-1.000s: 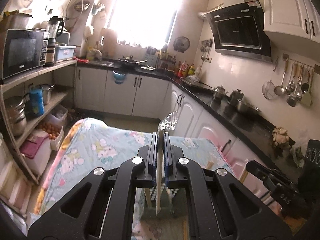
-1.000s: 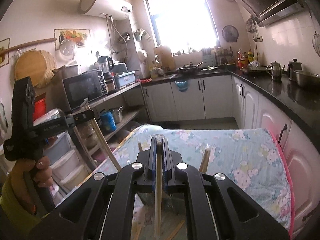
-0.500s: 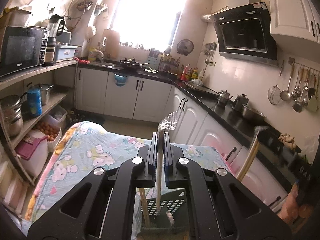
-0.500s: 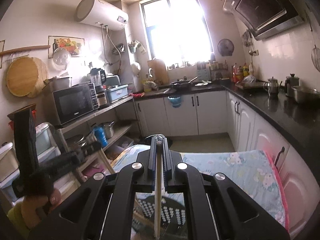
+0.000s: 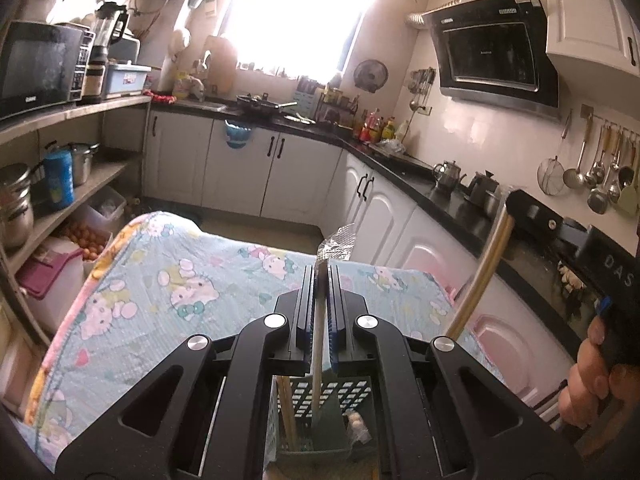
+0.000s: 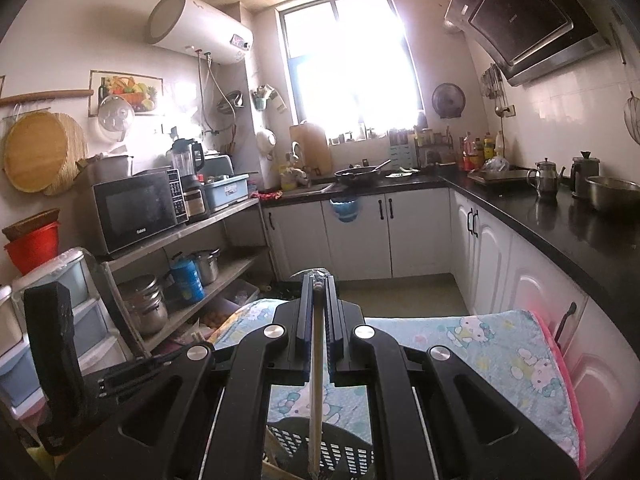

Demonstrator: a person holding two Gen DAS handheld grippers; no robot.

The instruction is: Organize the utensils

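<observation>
Both tongs, lowered since before, pinch 1 chopstick (image 5: 318, 354) each above our basket (image 5: 320, 396); tilted, either (image 6: 316, 396) could catch its rim.

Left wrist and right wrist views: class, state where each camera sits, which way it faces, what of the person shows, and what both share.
Left wrist: on the left hand-held gripper, facing the window; shut on a chopstick above the perforated holder; the person's hand shows at right.
Right wrist: on the right hand-held gripper, facing the same window; shut on another chopstick.
Shared: holder, cartoon cloth, microwave.
</observation>
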